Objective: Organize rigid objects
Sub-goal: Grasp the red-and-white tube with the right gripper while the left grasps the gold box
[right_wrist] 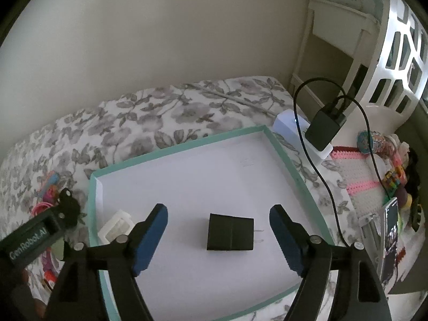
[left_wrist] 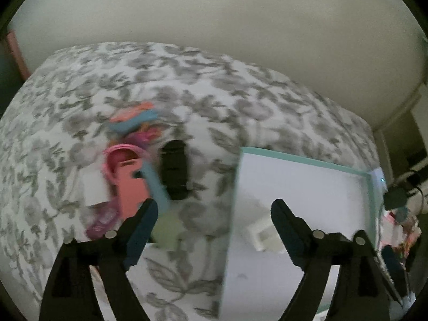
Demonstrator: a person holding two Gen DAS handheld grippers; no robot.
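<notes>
Left gripper point(left_wrist: 214, 208) spread wide, empty, over the blurred toy pile point(left_wrist: 131, 165) beside the tray point(left_wrist: 302, 160) | right gripper point(right_wrist: 218, 219) spread above the black charger point(right_wrist: 230, 232) lying in the tray point(right_wrist: 176, 148) | we'd centre on one piece, close squarely, lift clear of the rim.

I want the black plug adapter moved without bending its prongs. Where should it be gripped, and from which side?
Grip the black plug adapter across its flat body, coming from above. It lies flat in the tray, prongs pointing right, so close the right hand-held gripper on the near and far faces.
</notes>
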